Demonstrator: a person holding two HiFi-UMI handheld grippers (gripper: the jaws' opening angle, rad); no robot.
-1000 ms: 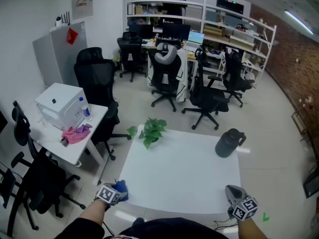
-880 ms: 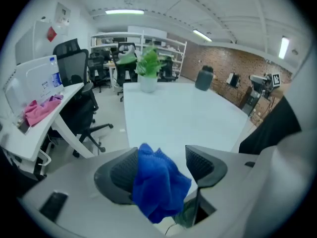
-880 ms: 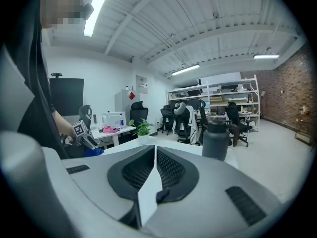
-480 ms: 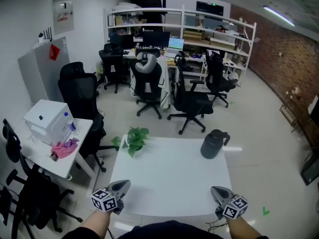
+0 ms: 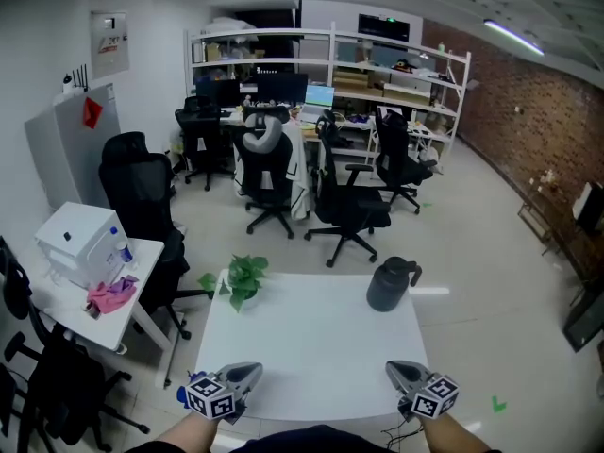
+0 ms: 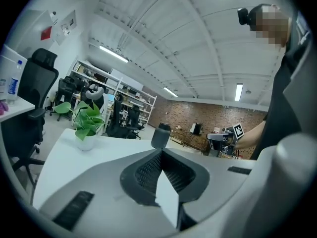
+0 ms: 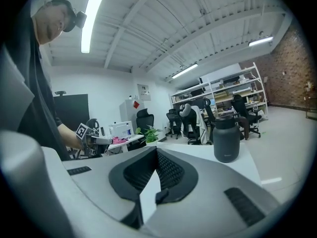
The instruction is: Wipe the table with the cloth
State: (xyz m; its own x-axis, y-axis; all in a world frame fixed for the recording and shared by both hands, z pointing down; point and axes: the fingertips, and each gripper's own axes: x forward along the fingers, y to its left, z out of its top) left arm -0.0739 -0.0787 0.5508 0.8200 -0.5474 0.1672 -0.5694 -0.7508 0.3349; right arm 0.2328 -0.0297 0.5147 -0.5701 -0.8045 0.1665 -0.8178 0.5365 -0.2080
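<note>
A small patch of blue cloth (image 5: 182, 396) shows at the white table's (image 5: 311, 338) near left corner, just left of my left gripper's marker cube. My left gripper (image 5: 253, 370) hangs over the near edge, pointing across the table. In the left gripper view its jaws (image 6: 161, 152) are shut with no cloth between them. My right gripper (image 5: 392, 368) hovers over the near right edge, also shut and empty (image 7: 156, 150). Neither gripper touches the cloth as far as I can see.
A potted plant (image 5: 241, 279) stands at the table's far left and a dark jug (image 5: 387, 286) at its far right. A side desk (image 5: 142, 253) to the left carries a white box (image 5: 75, 243) and a pink rag (image 5: 111, 295). Office chairs (image 5: 142, 196) stand beyond.
My left gripper has risen from beside the blue cloth at the table corner and swung up to point across the table. The right gripper stays put. The head view has tilted up.
</note>
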